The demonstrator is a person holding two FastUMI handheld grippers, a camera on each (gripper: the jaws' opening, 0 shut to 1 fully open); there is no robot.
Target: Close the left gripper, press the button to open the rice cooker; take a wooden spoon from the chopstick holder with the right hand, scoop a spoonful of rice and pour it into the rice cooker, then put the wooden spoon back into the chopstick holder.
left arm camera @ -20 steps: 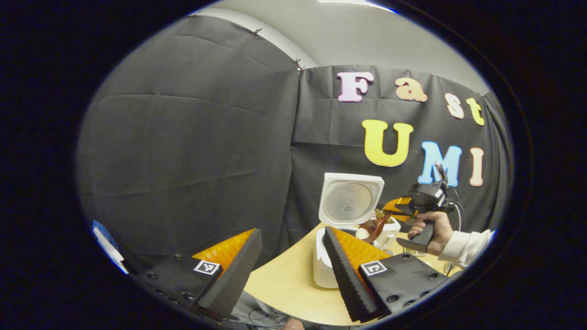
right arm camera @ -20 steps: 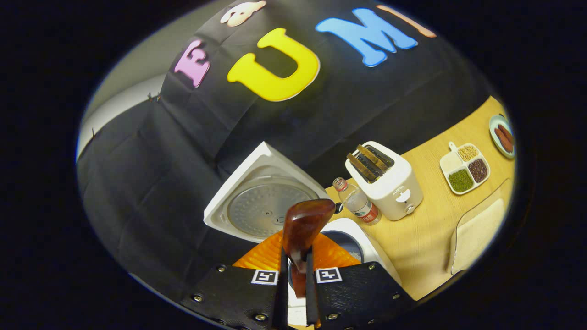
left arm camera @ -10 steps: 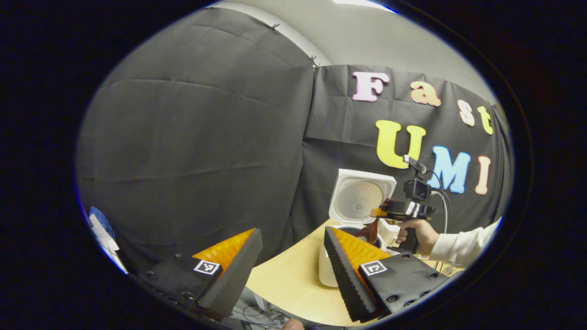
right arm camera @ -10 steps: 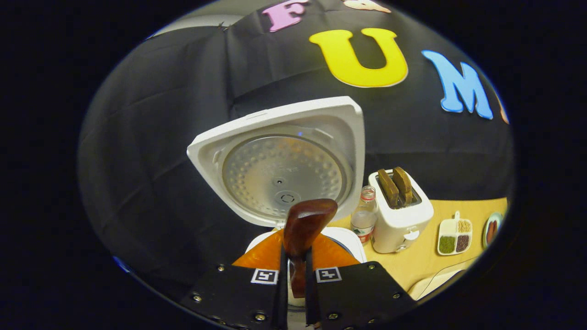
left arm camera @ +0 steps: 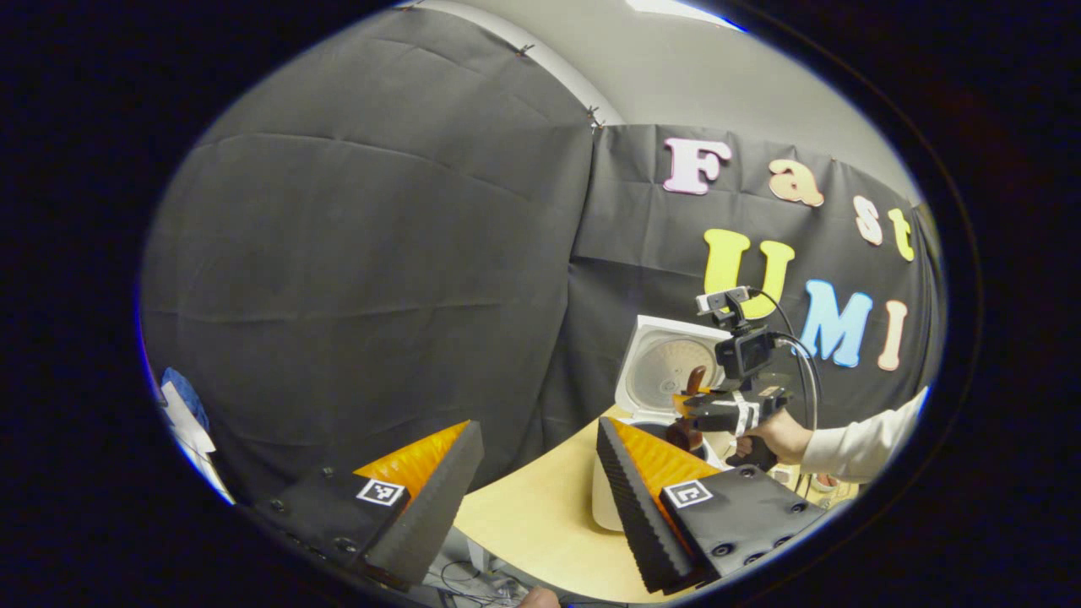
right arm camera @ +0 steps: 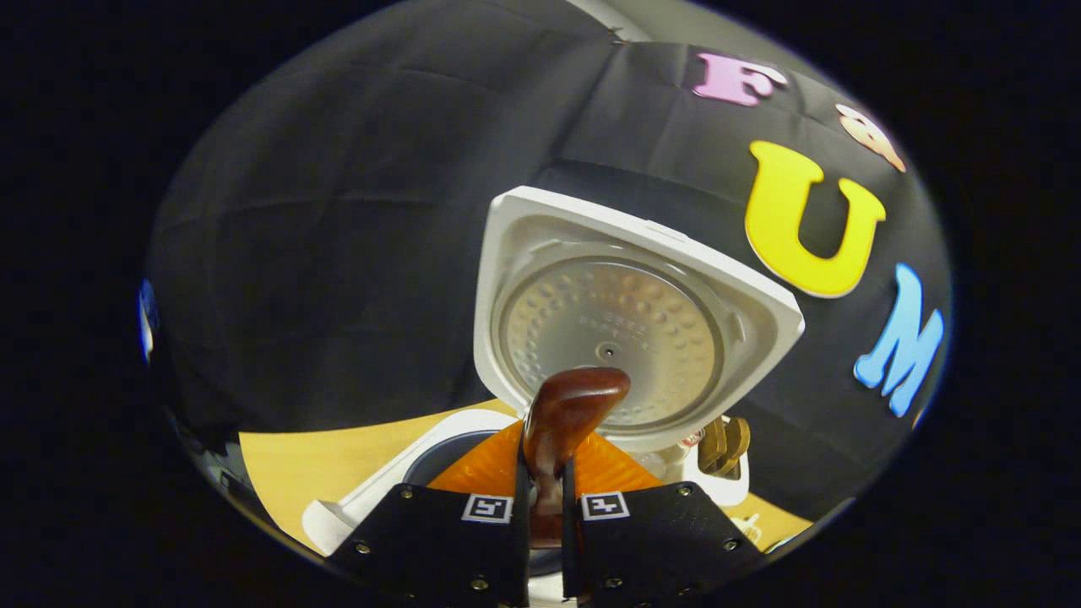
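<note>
The white rice cooker stands with its lid raised and its dark pot uncovered. My right gripper is shut on the dark wooden spoon, whose bowl sticks up in front of the lid, just above the pot's rim. In the left gripper view the cooker sits on the table behind my right finger. There the right gripper, held by a hand, hovers over the pot with the spoon. My left gripper is open, holding nothing, well back from the cooker.
A white toaster with brown slices peeks out behind the lid's right edge. The wooden table stretches left of the cooker, and its rounded front edge lies below my left fingers. Black cloth walls close the back.
The right gripper has rolled and swung left over the cooker, so the lid now fills its view and the toaster has slid behind it. The left gripper has only drifted slightly.
</note>
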